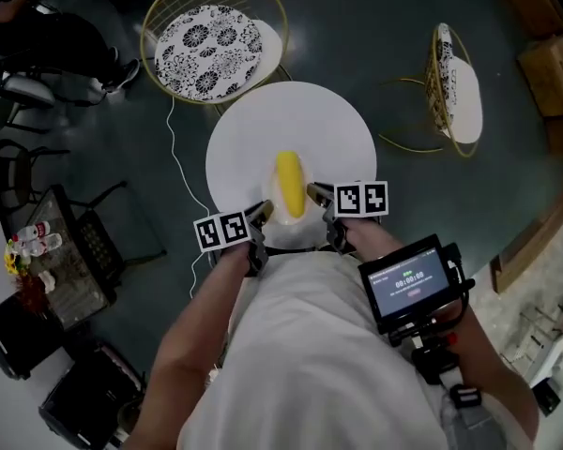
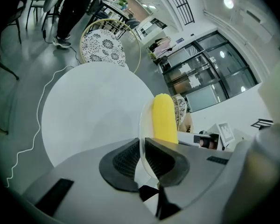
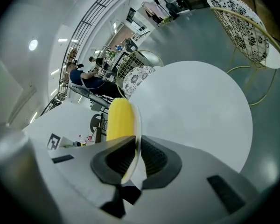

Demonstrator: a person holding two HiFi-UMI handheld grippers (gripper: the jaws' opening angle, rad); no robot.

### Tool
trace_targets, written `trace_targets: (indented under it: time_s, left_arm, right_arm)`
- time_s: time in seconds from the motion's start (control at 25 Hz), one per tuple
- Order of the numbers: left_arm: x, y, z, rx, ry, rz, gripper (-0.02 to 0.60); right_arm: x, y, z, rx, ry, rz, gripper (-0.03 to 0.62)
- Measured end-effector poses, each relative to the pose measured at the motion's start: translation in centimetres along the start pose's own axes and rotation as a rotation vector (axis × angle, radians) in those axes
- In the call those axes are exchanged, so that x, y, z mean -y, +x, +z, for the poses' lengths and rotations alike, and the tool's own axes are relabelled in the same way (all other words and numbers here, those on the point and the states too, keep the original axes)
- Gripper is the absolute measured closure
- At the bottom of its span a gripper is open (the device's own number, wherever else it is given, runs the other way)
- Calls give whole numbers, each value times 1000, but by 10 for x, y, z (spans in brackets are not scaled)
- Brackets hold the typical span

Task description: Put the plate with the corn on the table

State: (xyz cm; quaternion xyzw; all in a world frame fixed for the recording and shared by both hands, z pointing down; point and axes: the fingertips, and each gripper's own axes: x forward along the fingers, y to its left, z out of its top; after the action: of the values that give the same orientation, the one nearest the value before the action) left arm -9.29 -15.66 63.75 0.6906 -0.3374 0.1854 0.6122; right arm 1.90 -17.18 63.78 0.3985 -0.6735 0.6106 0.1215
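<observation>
Tongs both grip: my left gripper is clamped on the left rim of the plate, and my right gripper on its right rim. The corn lies lengthwise on the plate, held over the near edge of the round white table. Beyond stands a patterned chair.

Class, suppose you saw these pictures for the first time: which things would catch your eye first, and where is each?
The bright yellow corn stands out at once, lying on a white plate in the middle of the head view. The left tongs and right tongs pinch the plate's rim from opposite sides, over a round white table. Beyond the table, a gold-framed chair with a black-and-white patterned cushion draws the eye.
</observation>
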Motion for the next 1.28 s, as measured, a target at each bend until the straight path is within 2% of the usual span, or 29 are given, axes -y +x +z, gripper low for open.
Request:
trace_targets:
  time_s: [0.28,0.56,1.28]
  left_arm:
    - [7,5,2,-17,20,2,540]
    - [-28,36,34,-44,40,21,540]
    - [-48,65,43,-97,76,29,540]
  right_arm:
    - [3,-5,4,6,9,-8,549]
    - [24,41,27,-1,20,-16,549]
    - [53,67,33,13,61,-51,549]
